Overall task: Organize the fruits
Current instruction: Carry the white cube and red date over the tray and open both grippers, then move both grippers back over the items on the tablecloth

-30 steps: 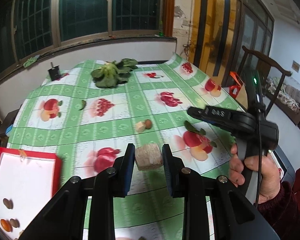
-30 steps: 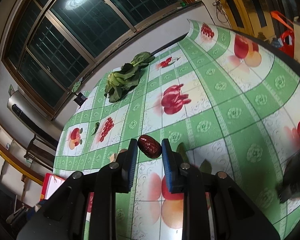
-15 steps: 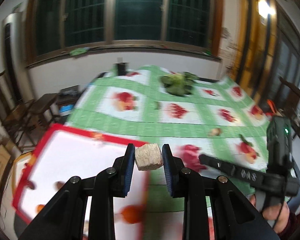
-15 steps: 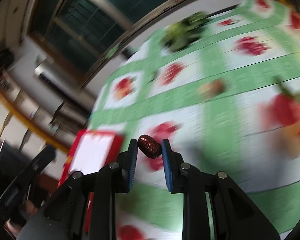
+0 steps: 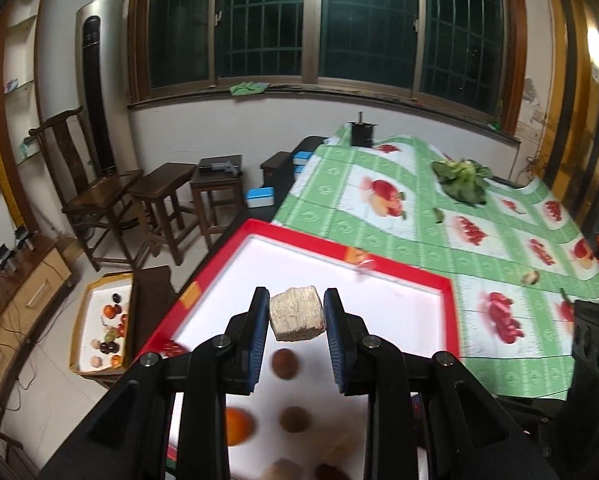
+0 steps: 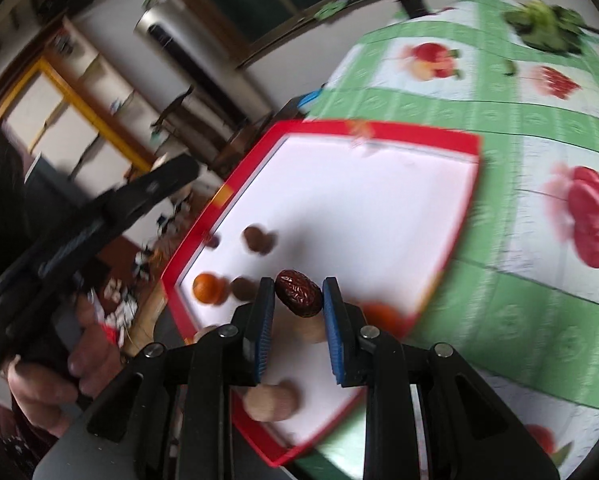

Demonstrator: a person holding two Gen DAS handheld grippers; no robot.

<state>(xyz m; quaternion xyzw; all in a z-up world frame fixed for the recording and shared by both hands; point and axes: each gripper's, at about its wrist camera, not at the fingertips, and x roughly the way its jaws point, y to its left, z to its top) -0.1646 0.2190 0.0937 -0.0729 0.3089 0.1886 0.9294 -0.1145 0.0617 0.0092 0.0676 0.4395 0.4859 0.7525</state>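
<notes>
Claws came first: the left claw [image 5: 296,317] pinched a pale, fibrous, roughly cube-shaped chunk [image 5: 296,315] between its blue pads [image 5: 260,334], and the right claw [image 6: 298,295] pinched a dark red, wrinkled date [image 6: 298,293] the same way, each piece pressed on both sides and held clear of what lay below.

Both claws hung over a red-rimmed tray [image 5: 383,266] with a white floor. Under the left claw, on that white floor, lay several small round brown fruits [image 5: 285,364] and an orange one [image 5: 238,426], all somewhat blurred. In the right wrist view the same tray [image 6: 419,136] showed an orange fruit [image 6: 206,288] near its left rim, brown ones [image 6: 258,240] beside it, and a pale rounded piece [image 6: 270,402] near the front edge.

The tray rested at one end of the surface, which was covered by a green checked cloth [image 5: 427,236] printed with red fruit. A bunch of leafy greens [image 5: 461,180] lay far along that cloth, well apart from the tray, and a small pale piece [image 5: 529,277] sat near its right edge.

At the left of the right wrist view a person's hand [image 6: 59,376] gripped the black handle of the other tool. Beyond the surface stood wooden chairs and stools [image 5: 111,200], and a box of mixed fruit [image 5: 105,326] sat low by the floor.
</notes>
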